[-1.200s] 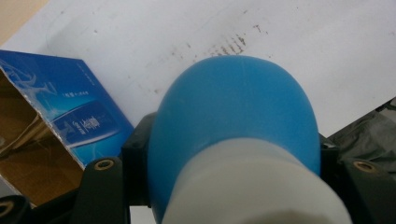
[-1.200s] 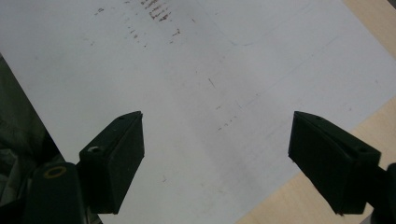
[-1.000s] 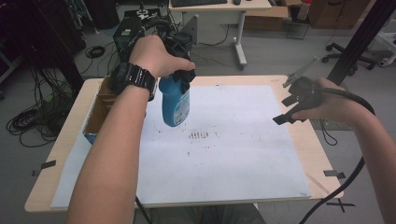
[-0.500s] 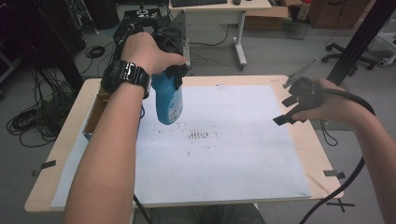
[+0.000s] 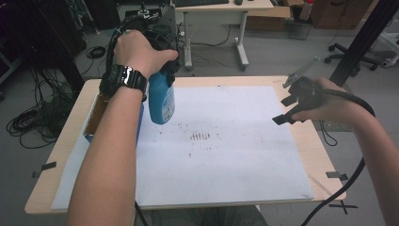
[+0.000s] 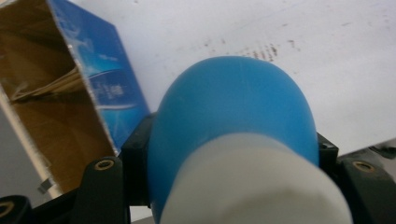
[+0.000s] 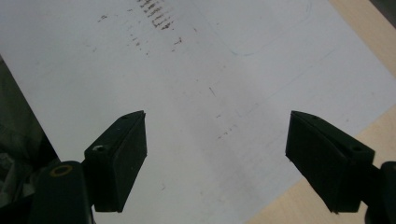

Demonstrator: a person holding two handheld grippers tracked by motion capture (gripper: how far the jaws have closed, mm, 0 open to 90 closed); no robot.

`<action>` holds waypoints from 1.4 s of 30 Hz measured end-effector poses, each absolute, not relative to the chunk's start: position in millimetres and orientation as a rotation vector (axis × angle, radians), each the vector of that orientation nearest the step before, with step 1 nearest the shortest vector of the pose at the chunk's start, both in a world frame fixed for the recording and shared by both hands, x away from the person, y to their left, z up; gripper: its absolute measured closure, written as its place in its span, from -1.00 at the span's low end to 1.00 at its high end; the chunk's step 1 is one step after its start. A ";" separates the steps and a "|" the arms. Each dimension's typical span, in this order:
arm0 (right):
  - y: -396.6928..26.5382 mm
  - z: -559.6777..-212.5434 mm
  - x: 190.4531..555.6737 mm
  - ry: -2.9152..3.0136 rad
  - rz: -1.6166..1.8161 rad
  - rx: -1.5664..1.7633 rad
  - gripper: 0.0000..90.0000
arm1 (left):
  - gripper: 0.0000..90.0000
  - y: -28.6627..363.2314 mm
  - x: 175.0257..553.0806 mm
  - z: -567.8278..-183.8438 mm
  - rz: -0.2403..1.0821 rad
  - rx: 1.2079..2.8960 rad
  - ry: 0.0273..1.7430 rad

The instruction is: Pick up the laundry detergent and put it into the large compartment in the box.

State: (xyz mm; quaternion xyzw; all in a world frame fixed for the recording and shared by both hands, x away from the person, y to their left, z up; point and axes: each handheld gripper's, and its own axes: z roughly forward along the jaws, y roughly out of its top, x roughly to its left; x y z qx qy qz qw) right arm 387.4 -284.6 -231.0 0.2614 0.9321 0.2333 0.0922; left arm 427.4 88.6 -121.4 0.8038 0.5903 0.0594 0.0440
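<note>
A blue bottle (image 5: 161, 101) with a white end (image 6: 252, 182) hangs upright over the left part of the table, and my left gripper (image 5: 163, 75) is shut on it near its top. In the left gripper view the bottle (image 6: 233, 107) sits between the two black jaws, beside an open cardboard box (image 6: 56, 116) with a blue outer wall. That box (image 5: 96, 115) stands at the table's left edge, just left of the bottle. My right gripper (image 5: 287, 108) hovers open over the right side, and its own view shows the gripper (image 7: 215, 154) with nothing between its jaws.
A large white sheet (image 5: 226, 155) covers most of the wooden table (image 5: 310, 141), with dark smudges (image 5: 202, 136) near its middle. Behind the table stand a desk (image 5: 221, 9) and cables (image 5: 28, 125); a black post (image 5: 362, 37) rises at the right.
My left gripper has carried the blue bottle leftward and farther back, closer to the box. The right gripper has stayed where it was, open.
</note>
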 end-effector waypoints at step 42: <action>-285.5 -236.7 388.8 2.780 0.674 0.797 -0.56 | -0.16 163.9 420.6 -112.2 0.150 2.262 1.983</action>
